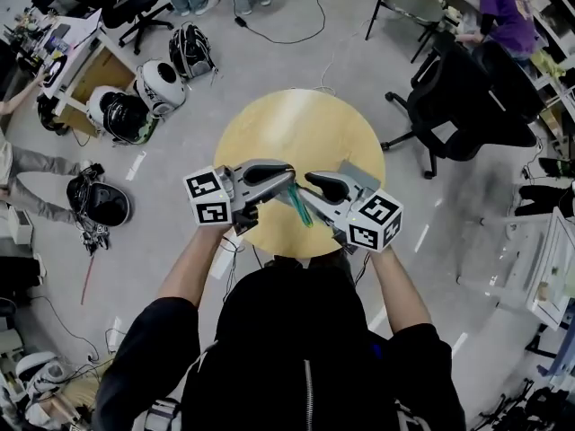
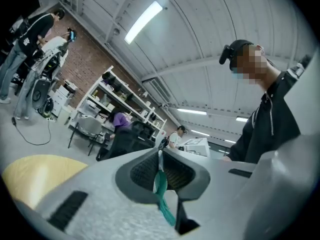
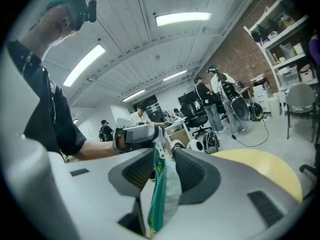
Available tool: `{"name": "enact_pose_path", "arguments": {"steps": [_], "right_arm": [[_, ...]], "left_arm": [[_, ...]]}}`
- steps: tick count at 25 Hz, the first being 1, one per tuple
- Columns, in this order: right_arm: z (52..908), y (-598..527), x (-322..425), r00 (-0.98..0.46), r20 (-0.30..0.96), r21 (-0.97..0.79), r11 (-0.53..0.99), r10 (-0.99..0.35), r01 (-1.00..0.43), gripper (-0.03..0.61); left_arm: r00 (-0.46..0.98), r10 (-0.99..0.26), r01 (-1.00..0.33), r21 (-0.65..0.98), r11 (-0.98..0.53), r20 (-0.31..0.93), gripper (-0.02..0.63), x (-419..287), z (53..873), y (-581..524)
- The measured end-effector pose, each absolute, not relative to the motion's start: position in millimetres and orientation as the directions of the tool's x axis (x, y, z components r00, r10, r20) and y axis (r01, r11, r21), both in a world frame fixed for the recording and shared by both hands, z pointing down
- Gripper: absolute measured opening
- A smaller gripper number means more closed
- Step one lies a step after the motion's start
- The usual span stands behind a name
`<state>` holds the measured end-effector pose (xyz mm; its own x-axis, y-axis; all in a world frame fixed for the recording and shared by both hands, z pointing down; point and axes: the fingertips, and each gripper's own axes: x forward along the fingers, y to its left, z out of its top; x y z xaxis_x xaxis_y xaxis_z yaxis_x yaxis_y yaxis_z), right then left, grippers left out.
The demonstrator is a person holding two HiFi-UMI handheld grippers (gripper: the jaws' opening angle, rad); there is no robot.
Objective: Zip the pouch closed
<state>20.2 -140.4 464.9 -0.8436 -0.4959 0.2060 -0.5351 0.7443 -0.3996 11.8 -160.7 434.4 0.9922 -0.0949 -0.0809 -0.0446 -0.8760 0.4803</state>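
I hold a small clear pouch (image 1: 300,206) with a teal zipper in the air above the round yellow table (image 1: 296,128). In the head view my left gripper (image 1: 289,180) and my right gripper (image 1: 311,180) meet tip to tip over the pouch. The left gripper view shows my left gripper (image 2: 160,156) shut on the teal zipper strip (image 2: 161,184). Seen from the right gripper view, my right gripper (image 3: 163,151) is shut on the pouch (image 3: 167,194), whose teal zipper (image 3: 158,189) runs along its edge. The left gripper (image 3: 137,136) reaches the zipper's top end there.
Black office chairs (image 1: 467,97) stand right of the table. Helmets and bags (image 1: 135,97) lie on the floor to the left. A cable (image 1: 287,34) runs across the floor behind the table. People stand at desks and shelves (image 2: 115,99) farther off.
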Motion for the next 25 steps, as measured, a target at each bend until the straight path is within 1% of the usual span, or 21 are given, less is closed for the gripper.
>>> {"name": "enact_pose_path", "arguments": {"steps": [2, 8, 9, 10, 11, 15, 18, 25], "right_arm": [[460, -134, 13, -0.868, 0.194, -0.401, 0.77, -0.458, -0.496, 0.127], [448, -111, -17, -0.934, 0.164, -0.423, 0.833, -0.317, -0.357, 0.097], [449, -109, -22, -0.937, 0.174, -0.419, 0.838, -0.303, -0.349, 0.084], [451, -108, -26, -0.937, 0.186, -0.412, 0.842, -0.297, -0.349, 0.055], [453, -108, -28, -0.934, 0.195, -0.404, 0.843, -0.298, -0.353, 0.052], [452, -104, -26, -0.933, 0.185, -0.42, 0.833, -0.309, -0.359, 0.061], [453, -101, -23, -0.933, 0.19, -0.427, 0.83, -0.307, -0.36, 0.057], [465, -96, -27, -0.919, 0.245, -0.4, 0.831, -0.309, -0.386, 0.071]], "left_arm": [[0.994, -0.046, 0.005, 0.466, -0.885, -0.097, 0.029, 9, 428, -151], [0.99, 0.064, 0.112, 0.442, -0.89, -0.122, 0.029, 1, 416, -126], [0.991, 0.066, 0.112, 0.437, -0.892, -0.118, 0.029, 1, 415, -125], [0.991, 0.063, 0.106, 0.433, -0.895, -0.114, 0.029, 0, 415, -125], [0.992, 0.056, 0.099, 0.431, -0.897, -0.112, 0.029, -2, 416, -125], [0.993, 0.031, 0.078, 0.433, -0.898, -0.115, 0.029, -10, 417, -124], [0.994, 0.023, 0.068, 0.429, -0.901, -0.109, 0.031, -11, 418, -121], [0.999, 0.008, 0.024, 0.402, -0.915, -0.043, 0.031, -10, 430, -118]]}}
